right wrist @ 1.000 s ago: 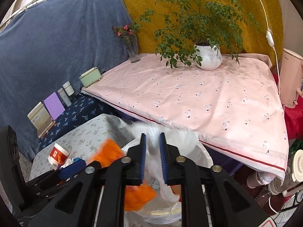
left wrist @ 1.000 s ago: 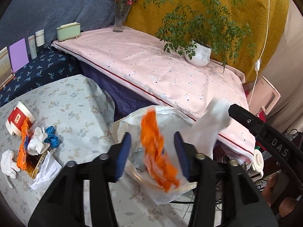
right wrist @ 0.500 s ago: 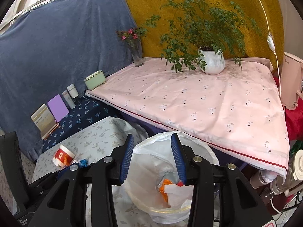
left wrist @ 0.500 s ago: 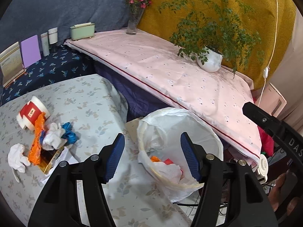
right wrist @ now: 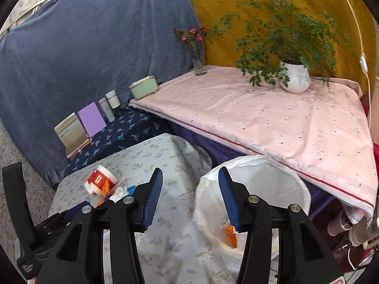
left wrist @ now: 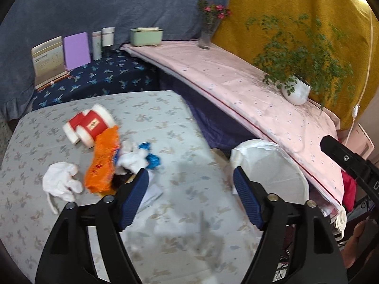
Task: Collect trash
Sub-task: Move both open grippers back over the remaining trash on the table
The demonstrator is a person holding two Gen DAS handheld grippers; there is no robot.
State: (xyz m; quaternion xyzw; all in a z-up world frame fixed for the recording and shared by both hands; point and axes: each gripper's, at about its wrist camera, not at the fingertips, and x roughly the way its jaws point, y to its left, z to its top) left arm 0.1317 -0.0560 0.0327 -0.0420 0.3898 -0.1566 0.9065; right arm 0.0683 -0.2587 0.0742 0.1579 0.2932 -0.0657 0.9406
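Note:
A white-lined trash bin (left wrist: pixel 272 172) stands at the right edge of the grey floral table (left wrist: pixel 165 224); it also shows in the right wrist view (right wrist: pixel 255 189), with an orange wrapper (right wrist: pixel 230 235) inside. Trash lies on the table at the left: a red and white cup (left wrist: pixel 91 125), an orange wrapper (left wrist: pixel 103 163), white tissues (left wrist: pixel 60 184), a blue scrap (left wrist: pixel 151 159). My left gripper (left wrist: pixel 190 201) is open and empty, above the table between pile and bin. My right gripper (right wrist: pixel 190 198) is open and empty beside the bin's left rim.
A pink-covered bench (left wrist: pixel 248 94) runs behind the bin with a potted plant (left wrist: pixel 296 92), a flower vase (left wrist: pixel 206 35) and a green box (left wrist: pixel 145 36). Books and jars (left wrist: pixel 71 52) stand on a dark blue surface at the back left.
Both grippers opened and dropped an orange wrapper and white trash into the bin. The left gripper then swung left toward the trash pile; the right drew back a little.

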